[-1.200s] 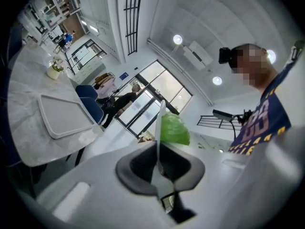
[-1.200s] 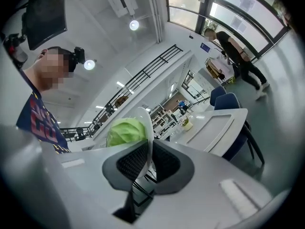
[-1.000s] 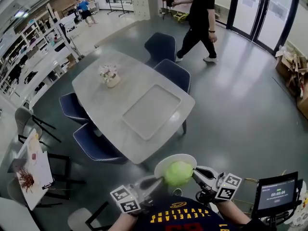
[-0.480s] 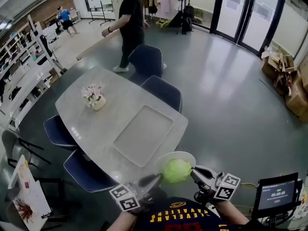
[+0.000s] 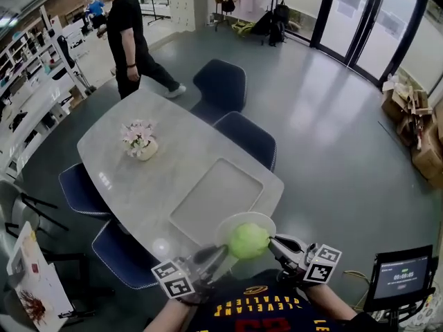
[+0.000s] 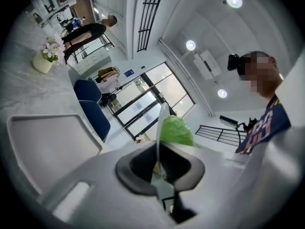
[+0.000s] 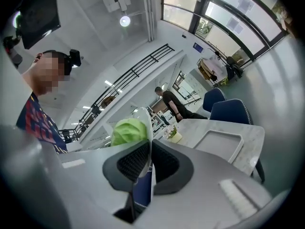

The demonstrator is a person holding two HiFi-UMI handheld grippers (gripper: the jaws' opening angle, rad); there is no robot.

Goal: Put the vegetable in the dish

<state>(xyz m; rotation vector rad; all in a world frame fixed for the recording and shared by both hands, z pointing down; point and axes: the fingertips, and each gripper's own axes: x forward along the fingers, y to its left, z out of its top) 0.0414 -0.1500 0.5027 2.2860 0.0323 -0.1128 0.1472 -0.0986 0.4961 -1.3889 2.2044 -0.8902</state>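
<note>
A round green cabbage (image 5: 248, 241) lies in a white dish (image 5: 239, 221) held in the air just in front of my chest, near the table's near corner. My left gripper (image 5: 213, 256) is shut on the dish's left rim and my right gripper (image 5: 274, 243) is shut on its right rim. In the left gripper view the dish (image 6: 162, 121) shows edge-on between the jaws of the left gripper (image 6: 159, 163), the cabbage (image 6: 176, 130) beside it. The right gripper view shows the same dish (image 7: 146, 122) pinched by the right gripper (image 7: 147, 163), with the cabbage (image 7: 127, 130) to the left.
A grey oval table (image 5: 131, 182) carries a recessed grey tray (image 5: 216, 189) and a flower pot (image 5: 140, 141). Blue chairs (image 5: 248, 138) ring it. A person (image 5: 131, 37) walks past the far end. A small monitor (image 5: 401, 279) stands at my right.
The dish with the cabbage stays gripped on both sides and sits a little lower in view. The table has shifted in the frame as my head turned. The walking person moved left.
</note>
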